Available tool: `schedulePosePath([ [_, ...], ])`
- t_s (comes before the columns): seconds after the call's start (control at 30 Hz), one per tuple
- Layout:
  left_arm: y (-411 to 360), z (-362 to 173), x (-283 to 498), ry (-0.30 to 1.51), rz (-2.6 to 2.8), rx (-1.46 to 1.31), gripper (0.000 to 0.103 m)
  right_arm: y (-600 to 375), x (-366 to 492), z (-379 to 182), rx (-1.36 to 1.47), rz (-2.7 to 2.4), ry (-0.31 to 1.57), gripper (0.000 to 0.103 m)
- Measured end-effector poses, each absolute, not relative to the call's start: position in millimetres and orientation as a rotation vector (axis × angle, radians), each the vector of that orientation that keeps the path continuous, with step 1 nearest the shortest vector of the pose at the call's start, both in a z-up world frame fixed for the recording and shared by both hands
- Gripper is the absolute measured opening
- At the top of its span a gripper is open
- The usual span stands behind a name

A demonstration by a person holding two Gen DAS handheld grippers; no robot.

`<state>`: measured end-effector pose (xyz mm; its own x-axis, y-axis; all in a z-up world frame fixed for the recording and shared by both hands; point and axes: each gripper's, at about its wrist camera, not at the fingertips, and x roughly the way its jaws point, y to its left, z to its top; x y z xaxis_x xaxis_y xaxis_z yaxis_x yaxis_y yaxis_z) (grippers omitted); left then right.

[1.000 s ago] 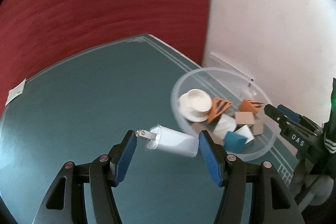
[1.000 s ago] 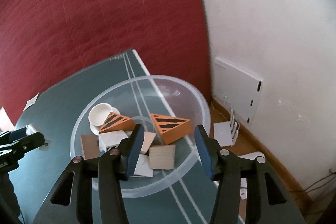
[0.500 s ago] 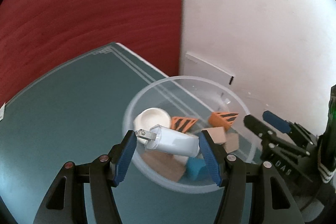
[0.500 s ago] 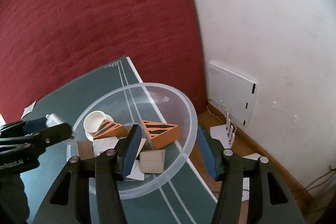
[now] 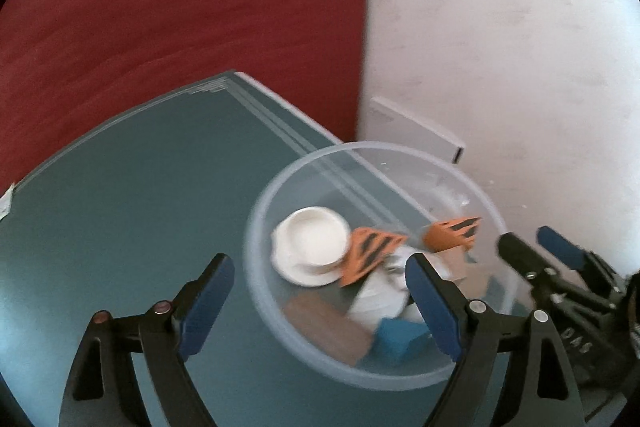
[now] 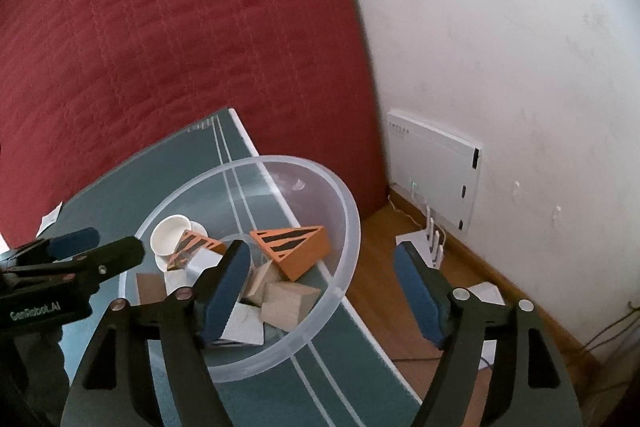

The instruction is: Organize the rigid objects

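Left wrist view: our left gripper (image 5: 318,301) hangs over the near rim of the clear bowl (image 5: 256,211), jaws spread, nothing between them. Blocks, orange wedges (image 6: 294,247) and a white dish (image 5: 310,243) lie inside on the tabletop (image 5: 132,187). Our right gripper (image 6: 322,291), jaws also apart and empty, straddles the bowl's far-right rim.

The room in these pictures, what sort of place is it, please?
Probably a room in a home, not a lab. A teal table stands against a red quilted surface, perhaps a mattress or sofa. A white router sits on the wooden floor under a white wall box.
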<state>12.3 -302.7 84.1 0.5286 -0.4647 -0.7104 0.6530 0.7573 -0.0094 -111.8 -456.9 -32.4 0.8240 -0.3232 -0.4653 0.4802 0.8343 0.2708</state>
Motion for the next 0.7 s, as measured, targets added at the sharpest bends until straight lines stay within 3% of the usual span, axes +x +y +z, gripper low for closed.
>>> schedulePosePath([
  [0.17, -290.5, 84.6, 9.4, 0.723, -0.581, 0.312, 0.102, -456.8, -110.8, -33.0, 0.401, -0.424, 0.433, 0.081],
  [0.47, -283.6, 82.7, -2.5, 0.686, -0.503, 0.375, 0.102, -433.1, -108.7, -36.2, 0.361, -0.354, 0.487, 0.094],
  [0.7, -276.8, 82.3, -0.4, 0.701, -0.484, 0.364, 0.102, -412.3, -117.8, -36.5, 0.316, -0.352, 0.507, 0.096],
])
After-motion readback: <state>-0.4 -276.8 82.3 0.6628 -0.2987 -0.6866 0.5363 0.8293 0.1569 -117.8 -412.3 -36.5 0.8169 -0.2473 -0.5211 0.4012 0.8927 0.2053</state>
